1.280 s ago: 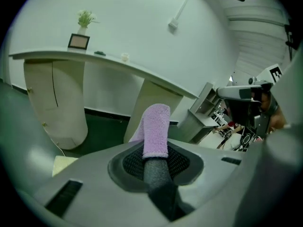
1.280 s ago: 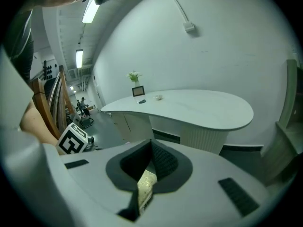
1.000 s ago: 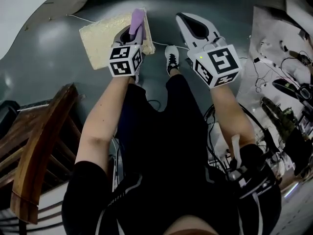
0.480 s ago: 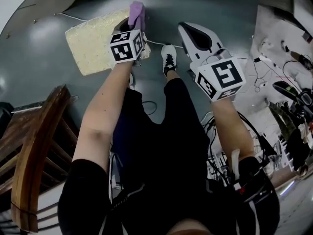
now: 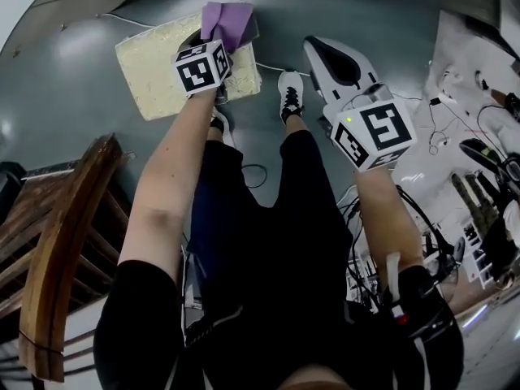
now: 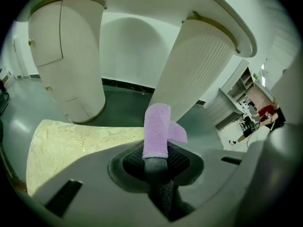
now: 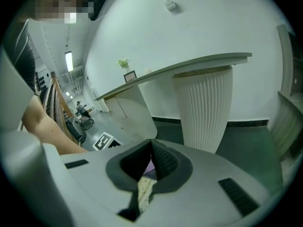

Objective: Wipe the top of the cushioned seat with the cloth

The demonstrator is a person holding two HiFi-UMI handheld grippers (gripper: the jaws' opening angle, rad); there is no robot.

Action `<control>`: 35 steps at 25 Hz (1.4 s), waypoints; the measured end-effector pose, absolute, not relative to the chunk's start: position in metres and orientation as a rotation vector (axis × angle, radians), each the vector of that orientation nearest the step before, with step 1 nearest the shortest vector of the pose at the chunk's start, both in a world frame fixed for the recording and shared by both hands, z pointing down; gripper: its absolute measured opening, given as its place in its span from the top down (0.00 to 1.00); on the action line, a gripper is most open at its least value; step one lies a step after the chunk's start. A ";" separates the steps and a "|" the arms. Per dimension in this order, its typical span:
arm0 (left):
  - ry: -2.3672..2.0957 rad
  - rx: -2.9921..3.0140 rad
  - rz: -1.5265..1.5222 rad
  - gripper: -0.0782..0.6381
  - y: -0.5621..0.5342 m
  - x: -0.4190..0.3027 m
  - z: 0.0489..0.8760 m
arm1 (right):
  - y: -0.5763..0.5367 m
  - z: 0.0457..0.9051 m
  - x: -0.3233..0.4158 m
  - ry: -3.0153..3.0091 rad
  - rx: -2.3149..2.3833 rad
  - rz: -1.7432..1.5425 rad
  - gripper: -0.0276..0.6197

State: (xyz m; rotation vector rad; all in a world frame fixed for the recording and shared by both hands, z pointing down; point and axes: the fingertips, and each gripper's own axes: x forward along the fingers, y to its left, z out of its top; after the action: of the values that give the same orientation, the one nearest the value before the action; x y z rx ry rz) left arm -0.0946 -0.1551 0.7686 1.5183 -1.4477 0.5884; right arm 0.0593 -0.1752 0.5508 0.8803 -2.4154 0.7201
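The cream patterned cushioned seat (image 5: 154,63) lies on the grey floor at the upper left of the head view. A purple cloth (image 5: 226,19) hangs over its far right edge, and my left gripper (image 5: 218,41) is shut on that cloth. In the left gripper view the cloth (image 6: 157,131) sticks up from between the dark pads, with the seat (image 6: 71,145) spread out below to the left. My right gripper (image 5: 318,49) hovers right of the seat, shut and holding nothing. In the right gripper view its pads (image 7: 161,157) meet at the tip.
A dark wooden chair (image 5: 57,258) stands at the left. Cables and small gear (image 5: 479,161) crowd the right side. White ribbed pedestals (image 6: 199,74) rise beyond the seat. The person's shoe (image 5: 290,92) stands just right of the seat, beside a thin white cable.
My left gripper has carried the cloth farther away, over the seat's far right edge, and the cloth now shows wider. My right gripper has shifted slightly right.
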 end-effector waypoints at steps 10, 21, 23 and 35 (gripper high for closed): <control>-1.494 1.459 0.570 0.79 -0.141 -0.137 0.772 | -0.174 0.555 0.030 -2.401 0.876 0.725 0.95; -1.557 1.349 0.557 0.79 -0.114 -0.211 0.772 | -0.175 0.554 -0.018 -2.422 0.820 0.716 0.95; -1.560 1.343 0.559 0.79 -0.106 -0.224 0.773 | -0.169 0.555 -0.030 -2.425 0.809 0.712 0.95; -1.568 1.368 0.624 0.79 -0.072 -0.299 0.772 | -0.151 0.554 -0.091 -2.438 0.764 0.692 0.95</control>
State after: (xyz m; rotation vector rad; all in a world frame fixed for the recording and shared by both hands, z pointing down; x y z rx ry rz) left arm -0.2991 -0.0721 0.7725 1.3684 -1.5678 0.6243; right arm -0.0906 -0.1515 0.5538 0.7638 -2.4376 0.6917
